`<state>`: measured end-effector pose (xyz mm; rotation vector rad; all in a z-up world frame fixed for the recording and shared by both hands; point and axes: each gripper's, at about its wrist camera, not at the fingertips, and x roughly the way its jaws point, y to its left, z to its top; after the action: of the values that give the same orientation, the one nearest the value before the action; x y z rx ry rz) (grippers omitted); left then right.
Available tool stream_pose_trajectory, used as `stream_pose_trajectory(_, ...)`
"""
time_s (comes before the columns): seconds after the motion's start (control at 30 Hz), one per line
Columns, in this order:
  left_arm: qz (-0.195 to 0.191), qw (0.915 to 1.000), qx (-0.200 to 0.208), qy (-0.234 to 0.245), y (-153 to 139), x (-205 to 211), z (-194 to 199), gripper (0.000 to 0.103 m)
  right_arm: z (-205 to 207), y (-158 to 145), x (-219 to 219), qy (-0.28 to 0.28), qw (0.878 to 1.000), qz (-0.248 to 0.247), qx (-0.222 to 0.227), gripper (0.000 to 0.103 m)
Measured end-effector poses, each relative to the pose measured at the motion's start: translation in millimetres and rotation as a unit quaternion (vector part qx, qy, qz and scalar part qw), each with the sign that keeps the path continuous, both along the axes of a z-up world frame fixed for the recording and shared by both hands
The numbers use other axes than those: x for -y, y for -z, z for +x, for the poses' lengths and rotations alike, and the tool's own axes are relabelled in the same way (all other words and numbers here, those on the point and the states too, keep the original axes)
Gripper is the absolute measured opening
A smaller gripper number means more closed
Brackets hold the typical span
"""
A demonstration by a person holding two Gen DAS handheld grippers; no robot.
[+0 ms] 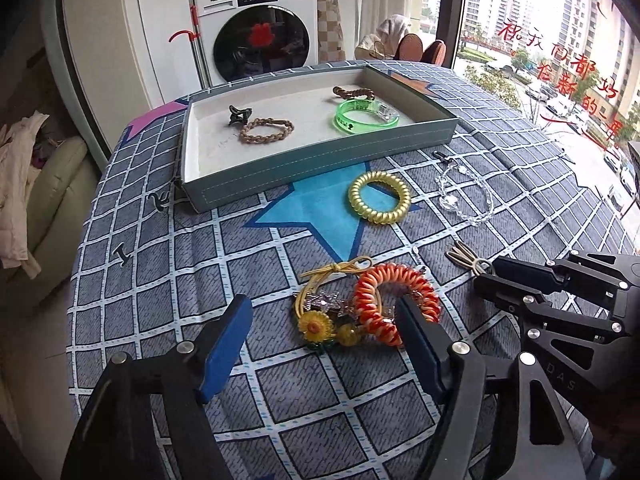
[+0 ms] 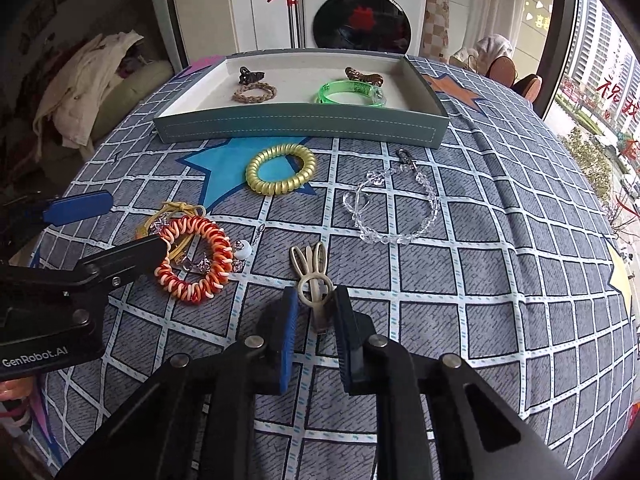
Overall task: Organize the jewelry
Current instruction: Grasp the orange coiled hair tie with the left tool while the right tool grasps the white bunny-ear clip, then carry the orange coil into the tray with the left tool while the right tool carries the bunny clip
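Beige bunny clip (image 2: 310, 276) lies on your bench (image 2: 500, 300), its tail hidden between your right tongs (image 2: 314, 300), which pinch it; your left tongs (image 1: 324, 312) straddle the orange coil (image 1: 384, 304), spread.

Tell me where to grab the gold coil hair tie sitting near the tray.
Pinch one side of the gold coil hair tie across its band, coming from above. It lies flat with an open centre, so one finger fits inside the ring, away from the tray.
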<state>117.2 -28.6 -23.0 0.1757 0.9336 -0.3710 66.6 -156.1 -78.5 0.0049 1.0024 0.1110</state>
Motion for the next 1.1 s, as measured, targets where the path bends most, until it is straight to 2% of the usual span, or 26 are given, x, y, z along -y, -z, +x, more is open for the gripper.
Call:
stream_pose_trajectory(0.1,0.004,0.9999,0.0,0.01,0.6,8.6,-0.3,0.089,-1.5,0.4,4.2,0.006,1.0,0.012,0.002,0.019)
stream_pose_trajectory(0.13,0.007,0.9999,-0.002,0.014,1.7,11.2,-0.2,0.079,-1.7,0.5,6.0,0.008,1.0,0.018,0.003,0.019)
stream_pose_trajectory(0.17,0.01,0.9998,-0.007,0.017,3.4,13.6,0.5,0.074,-1.9,0.6,7.8,0.011,1.0,0.023,0.003,0.019)
stream_pose_trajectory(0.33,0.017,0.9996,-0.011,0.019,8.2,17.2,1.5,0.067,-2.4,0.9,10.7,0.014,0.999,0.035,0.005,0.019)
stream_pose_trajectory(0.4,0.017,0.9996,-0.009,0.019,8.7,17.4,1.6,0.051,-2.3,1.0,10.1,0.014,0.999,0.035,0.005,0.019)
stream_pose_trajectory(0.5,0.017,0.9997,-0.003,0.018,8.3,16.6,1.1,0.048,-2.5,0.9,11.2,0.015,0.999,0.038,0.006,0.019)
stream_pose_trajectory(0.53,0.012,0.9997,0.002,0.02,6.7,15.9,0.0,0.031,-2.6,0.8,11.3,0.016,0.999,0.039,0.006,0.019)
stream_pose_trajectory(0.9,-0.065,0.9979,-0.003,0.007,-13.6,-7.3,-0.6,0.032,-5.5,-8.4,27.7,0.041,0.997,0.07,0.011,0.02)
stream_pose_trajectory(1.1,-0.081,0.9967,0.008,0.002,-29.7,-15.0,-3.7,0.032,-5.7,-18.9,32.5,0.046,0.996,0.077,0.02,0.02)
